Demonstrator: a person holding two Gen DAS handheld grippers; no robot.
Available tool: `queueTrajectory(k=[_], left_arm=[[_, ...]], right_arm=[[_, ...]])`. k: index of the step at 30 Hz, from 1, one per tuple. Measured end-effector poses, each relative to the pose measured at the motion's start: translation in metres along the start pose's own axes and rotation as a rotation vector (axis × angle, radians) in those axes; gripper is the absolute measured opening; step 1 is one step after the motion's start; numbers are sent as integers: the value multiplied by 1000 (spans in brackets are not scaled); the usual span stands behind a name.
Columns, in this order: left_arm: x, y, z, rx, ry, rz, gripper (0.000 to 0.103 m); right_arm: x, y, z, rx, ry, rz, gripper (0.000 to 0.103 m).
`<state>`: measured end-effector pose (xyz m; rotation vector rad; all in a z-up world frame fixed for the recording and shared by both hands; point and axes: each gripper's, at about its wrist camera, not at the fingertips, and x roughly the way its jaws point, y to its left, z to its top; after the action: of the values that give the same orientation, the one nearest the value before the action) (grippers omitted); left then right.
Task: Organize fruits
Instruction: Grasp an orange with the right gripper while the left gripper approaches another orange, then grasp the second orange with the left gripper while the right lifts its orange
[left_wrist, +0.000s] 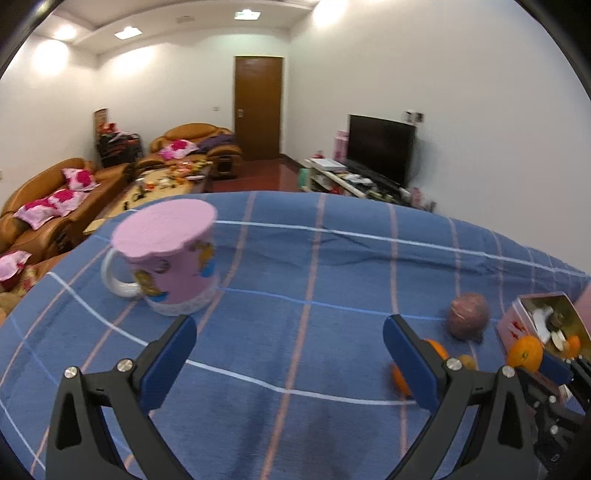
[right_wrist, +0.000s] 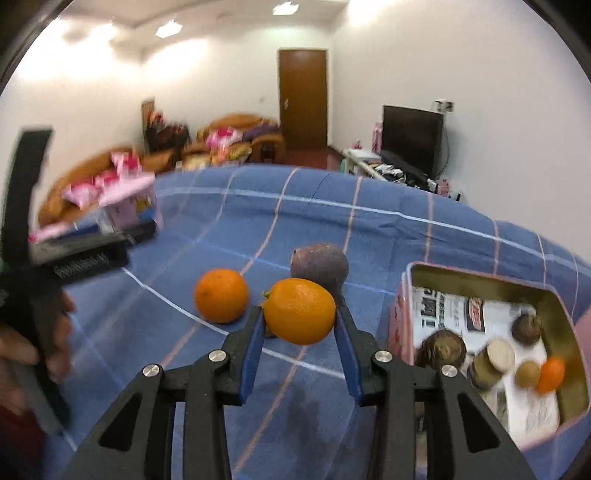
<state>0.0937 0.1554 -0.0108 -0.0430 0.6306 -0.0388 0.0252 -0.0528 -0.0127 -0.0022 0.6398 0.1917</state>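
our right gripper (right_wrist: 299, 321) pinches an orange (right_wrist: 300, 316) near the tin (right_wrist: 480, 278); our left gripper (left_wrist: 290, 360) is spread wide.

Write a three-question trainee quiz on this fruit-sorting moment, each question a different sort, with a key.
1. True or false: the right hand-held gripper is shut on an orange.
2. Multiple choice: the pink mug stands with A) a pink lid on it, B) a spoon in it, C) an orange in it.
3. Fill in: on the cloth beside the loose orange sits a round ____ fruit.

Key
1. True; its pads press on both sides of the orange.
2. A.
3. Purple. It is outside the tin box, which already holds several fruits. The left hand-held gripper is open and empty.
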Motion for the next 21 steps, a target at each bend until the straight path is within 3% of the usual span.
queueTrajectory(k=[5,7,12,16,18,21], left_arm=[[4,-17,-5,38,34,-122,96],[7,-25,-7,60,48,-139,89],[20,-55,-6,70,102,-201,88],[38,-81,-9,137,184,-154,73],[51,-86,-11,142,252,-136,70],[59,-83,-11,116,289,-157,69]], right_arm=[[-25,-6,-7,22,-74,-59,40],[-30,-11,-8,42,-91,-79,40],[-25,-25,-7,87,-89,-82,40],[-26,-26,-8,82,-95,-81,41],[-25,-25,-7,82,-95,-82,41],[-25,-27,-7,86,-89,-78,41]])
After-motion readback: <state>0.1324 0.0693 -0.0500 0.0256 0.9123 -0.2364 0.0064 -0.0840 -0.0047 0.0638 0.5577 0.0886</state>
